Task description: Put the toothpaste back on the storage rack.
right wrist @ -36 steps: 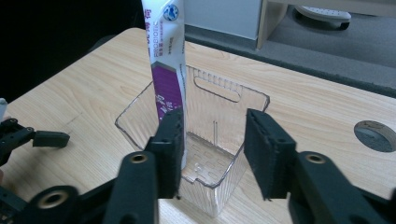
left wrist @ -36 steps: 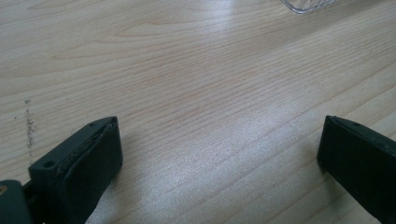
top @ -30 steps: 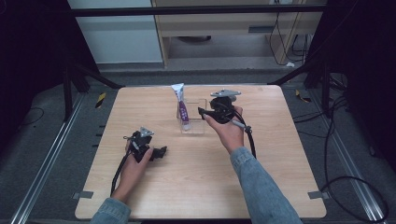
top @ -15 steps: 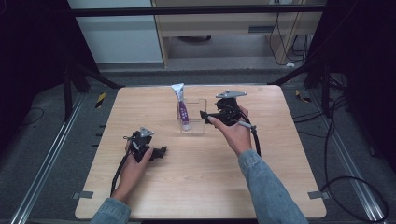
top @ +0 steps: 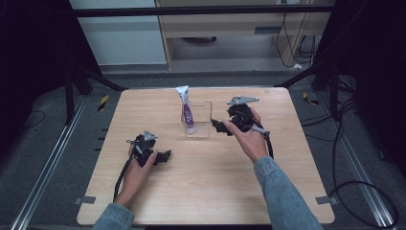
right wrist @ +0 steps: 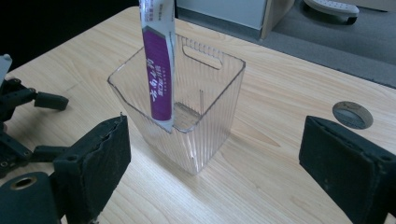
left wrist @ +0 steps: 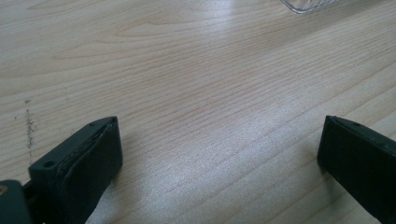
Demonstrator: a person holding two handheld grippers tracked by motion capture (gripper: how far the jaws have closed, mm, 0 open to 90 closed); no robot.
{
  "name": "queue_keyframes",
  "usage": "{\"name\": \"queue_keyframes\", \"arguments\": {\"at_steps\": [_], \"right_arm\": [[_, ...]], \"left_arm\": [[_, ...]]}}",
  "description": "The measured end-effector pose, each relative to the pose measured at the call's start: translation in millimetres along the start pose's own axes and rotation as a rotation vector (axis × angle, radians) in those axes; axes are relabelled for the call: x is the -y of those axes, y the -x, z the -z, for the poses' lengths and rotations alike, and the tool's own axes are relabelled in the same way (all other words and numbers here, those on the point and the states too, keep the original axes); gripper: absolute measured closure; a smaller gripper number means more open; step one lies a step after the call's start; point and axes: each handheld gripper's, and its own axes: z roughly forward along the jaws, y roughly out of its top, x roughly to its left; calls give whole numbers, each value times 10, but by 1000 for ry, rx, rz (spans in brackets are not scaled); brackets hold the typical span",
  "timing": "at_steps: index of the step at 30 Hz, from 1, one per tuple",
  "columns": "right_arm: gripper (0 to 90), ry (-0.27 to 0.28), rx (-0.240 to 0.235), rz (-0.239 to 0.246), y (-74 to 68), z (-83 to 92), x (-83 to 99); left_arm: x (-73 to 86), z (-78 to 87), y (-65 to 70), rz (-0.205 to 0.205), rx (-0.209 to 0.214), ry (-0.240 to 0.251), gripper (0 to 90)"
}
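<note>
A clear ribbed plastic container stands near the middle of the wooden table. Inside it, a white and purple tube leans upright against the left wall. My right gripper is just right of the container, pointing at it. Its jaws have just been opening, and nothing is between them. In the right gripper view the container and tube sit ahead of the wide-apart jaws. My left gripper rests open on bare wood at the front left, holding nothing.
The container's rim shows at the top of the left gripper view. A round grey disc is set in the tabletop beyond the container. A cabinet stands past the far edge. Dark frame legs flank the table.
My right gripper has let go of the tube, opened its jaws and drawn back to the right of the container. The tube stays leaning inside. The left hand has not moved.
</note>
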Motion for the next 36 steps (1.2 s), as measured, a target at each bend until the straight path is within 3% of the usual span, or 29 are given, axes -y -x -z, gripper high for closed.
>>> {"name": "queue_keyframes", "arguments": {"at_steps": [5,10,27,36], "right_arm": [[97,19,19,30,45,41,56],[112,19,74,62,123,79,121],[126,-22,204,-36,660,268,643],[103,-76,216,-71,864,352,933]], "left_arm": [[0,0,0,0,0,0,0],[0,0,1,1,0,0,0],[0,1,0,-1,-1,-1,0],[1,0,2,2,-1,1,0]]}}
